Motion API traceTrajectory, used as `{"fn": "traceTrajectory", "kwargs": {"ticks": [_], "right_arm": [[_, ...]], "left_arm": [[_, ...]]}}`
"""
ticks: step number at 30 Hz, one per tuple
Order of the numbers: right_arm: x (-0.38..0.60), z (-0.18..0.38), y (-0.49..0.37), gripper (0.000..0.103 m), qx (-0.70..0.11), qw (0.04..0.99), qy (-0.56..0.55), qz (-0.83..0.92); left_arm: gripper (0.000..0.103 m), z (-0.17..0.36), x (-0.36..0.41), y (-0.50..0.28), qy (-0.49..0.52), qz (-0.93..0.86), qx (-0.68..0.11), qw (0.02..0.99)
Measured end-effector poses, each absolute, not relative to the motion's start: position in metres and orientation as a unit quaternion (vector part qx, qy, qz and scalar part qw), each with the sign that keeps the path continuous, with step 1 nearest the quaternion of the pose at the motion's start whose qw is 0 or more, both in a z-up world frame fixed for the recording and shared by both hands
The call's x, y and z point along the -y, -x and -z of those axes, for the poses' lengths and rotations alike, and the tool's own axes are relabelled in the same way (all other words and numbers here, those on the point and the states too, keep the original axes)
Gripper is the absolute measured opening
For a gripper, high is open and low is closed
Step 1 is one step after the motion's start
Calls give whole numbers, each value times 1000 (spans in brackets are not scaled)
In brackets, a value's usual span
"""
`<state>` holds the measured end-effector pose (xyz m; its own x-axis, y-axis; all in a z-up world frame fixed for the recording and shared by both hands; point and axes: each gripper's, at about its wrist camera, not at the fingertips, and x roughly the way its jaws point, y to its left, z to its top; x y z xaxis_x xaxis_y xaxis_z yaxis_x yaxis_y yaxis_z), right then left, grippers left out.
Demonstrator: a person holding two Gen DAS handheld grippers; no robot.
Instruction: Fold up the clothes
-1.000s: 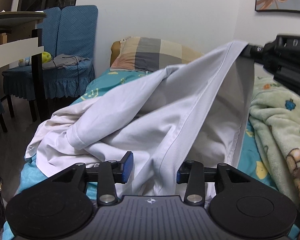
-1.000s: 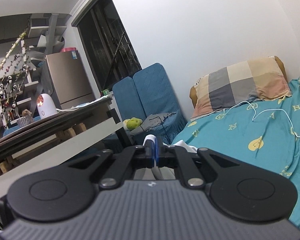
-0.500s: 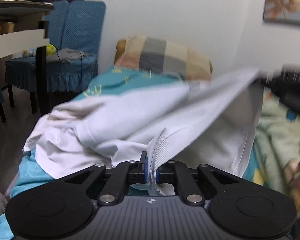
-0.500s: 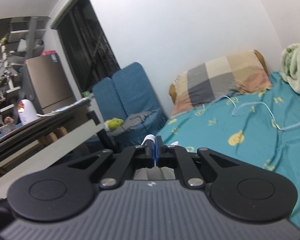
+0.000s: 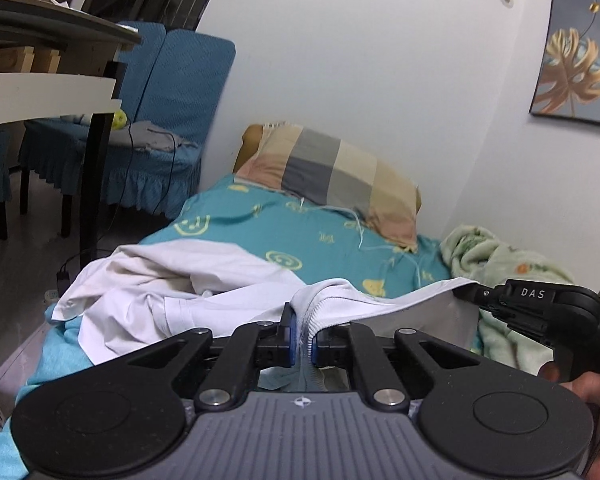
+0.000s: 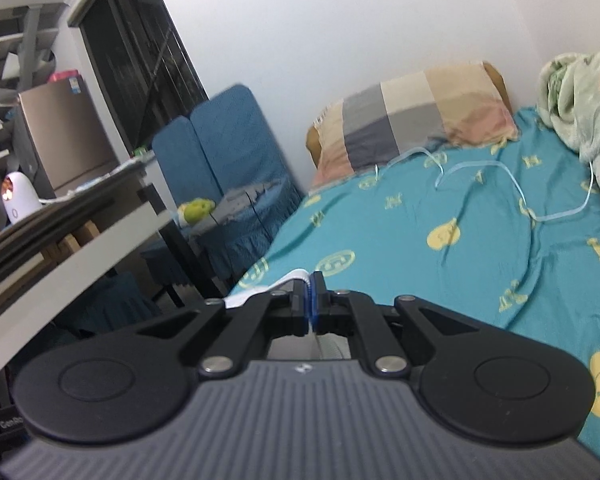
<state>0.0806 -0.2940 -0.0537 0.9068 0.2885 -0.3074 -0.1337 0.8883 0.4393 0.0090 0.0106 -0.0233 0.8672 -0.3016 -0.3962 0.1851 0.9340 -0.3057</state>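
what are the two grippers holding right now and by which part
Both hold the white garment. The left gripper pinches its ribbed hem; the right gripper pinches another stretch of that edge, jaws shut.

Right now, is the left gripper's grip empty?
No, the left gripper has its fingers clamped on the ribbed hem of the white garment.

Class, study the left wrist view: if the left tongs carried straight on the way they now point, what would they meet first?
The left tongs, shut on the white garment's ribbed hem, point slightly downward over the bed. Past the garment, they would probably meet the teal sheet first, before the checked pillow; depth is uncertain.
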Motion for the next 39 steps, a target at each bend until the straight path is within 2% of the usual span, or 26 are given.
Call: {"fn": "traceTrajectory", "kwargs": {"ticks": [6, 12, 18, 25, 29, 36, 39], "right_arm": [[292, 68, -89, 5, -229, 944, -210, -109], [289, 80, -92, 5, -262, 938, -201, -108], [297, 84, -93, 5, -264, 932, -222, -112], [306, 86, -93, 6, -276, 920, -253, -119], [303, 83, -93, 5, -256, 929, -241, -119], [299, 61, -83, 5, -183, 947, -239, -114], [304, 57, -81, 4, -169, 948, -247, -105]], "left_arm": [[8, 30, -6, -11, 115, 123, -243, 955], [8, 46, -1, -22, 80, 97, -294, 947], [10, 60, -1, -30, 67, 90, -336, 935], [19, 60, 0, -31, 71, 89, -344, 932], [24, 64, 2, -31, 73, 98, -360, 925], [38, 84, 14, -27, 64, 119, -416, 899], [39, 93, 23, -27, 51, 131, -437, 888]]}}
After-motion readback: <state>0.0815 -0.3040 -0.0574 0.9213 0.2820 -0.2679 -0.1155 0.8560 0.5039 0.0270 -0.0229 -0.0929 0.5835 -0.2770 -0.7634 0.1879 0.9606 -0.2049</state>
